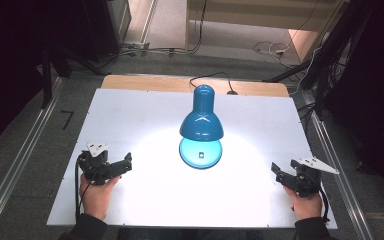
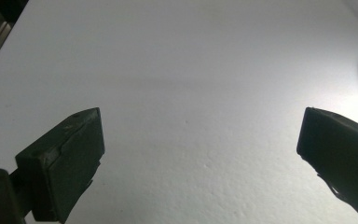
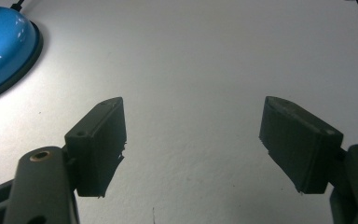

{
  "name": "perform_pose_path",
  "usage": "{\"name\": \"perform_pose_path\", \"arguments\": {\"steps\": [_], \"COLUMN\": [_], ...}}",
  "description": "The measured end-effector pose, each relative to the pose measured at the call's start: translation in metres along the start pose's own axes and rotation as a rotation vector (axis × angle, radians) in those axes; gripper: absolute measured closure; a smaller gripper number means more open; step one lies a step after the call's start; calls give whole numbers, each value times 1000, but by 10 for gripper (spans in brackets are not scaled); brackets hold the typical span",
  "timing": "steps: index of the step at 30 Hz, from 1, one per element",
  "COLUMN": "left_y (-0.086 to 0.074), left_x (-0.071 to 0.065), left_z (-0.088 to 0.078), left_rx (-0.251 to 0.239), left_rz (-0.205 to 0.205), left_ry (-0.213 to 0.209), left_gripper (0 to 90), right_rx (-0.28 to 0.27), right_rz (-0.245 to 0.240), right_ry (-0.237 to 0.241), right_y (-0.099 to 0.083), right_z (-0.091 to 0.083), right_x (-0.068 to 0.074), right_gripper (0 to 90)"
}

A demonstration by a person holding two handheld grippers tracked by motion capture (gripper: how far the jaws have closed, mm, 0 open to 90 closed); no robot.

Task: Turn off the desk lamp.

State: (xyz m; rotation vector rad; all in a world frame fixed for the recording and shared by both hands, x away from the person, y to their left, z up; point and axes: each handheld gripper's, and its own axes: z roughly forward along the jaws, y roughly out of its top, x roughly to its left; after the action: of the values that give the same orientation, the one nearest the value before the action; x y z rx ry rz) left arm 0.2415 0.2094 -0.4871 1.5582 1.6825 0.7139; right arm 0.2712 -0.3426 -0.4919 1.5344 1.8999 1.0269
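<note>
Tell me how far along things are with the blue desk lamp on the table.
The lamp is already lit, casting a bright pool on the white table. Nothing is in hand: the left tongs and right tongs sit open and empty at either side, well apart from the lamp. Any handling of the lamp itself is not yet begun.

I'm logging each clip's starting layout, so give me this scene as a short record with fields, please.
surface: white table top
object: blue desk lamp, lit, standing mid-table on its round base
lamp cord: black cable running off the far edge
left gripper: open, empty, held near the table's left side, apart from the lamp
right gripper: open, empty, held near the table's right side, apart from the lamp
contact: neither gripper touches the lamp
</note>
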Motion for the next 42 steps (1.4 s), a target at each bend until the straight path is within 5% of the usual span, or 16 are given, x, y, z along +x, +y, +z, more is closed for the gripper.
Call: {"name": "perform_pose_path", "arguments": {"steps": [5, 23, 42], "left_y": [-2, -4, -6], "left_x": [9, 11, 8], "left_z": [-6, -7, -10], "left_rx": [-19, -50, -54], "left_rz": [-47, -38, -5], "left_ry": [-79, -7, -3], "left_gripper": [0, 3, 10], "right_rx": [-8, -14, 5], "right_rz": [2, -19, -92], "right_ry": [9, 63, 102], "right_y": [2, 10, 19], "right_z": [-2, 7, 17], "right_x": [4, 24, 56], "right_gripper": [215, 215, 215]}}
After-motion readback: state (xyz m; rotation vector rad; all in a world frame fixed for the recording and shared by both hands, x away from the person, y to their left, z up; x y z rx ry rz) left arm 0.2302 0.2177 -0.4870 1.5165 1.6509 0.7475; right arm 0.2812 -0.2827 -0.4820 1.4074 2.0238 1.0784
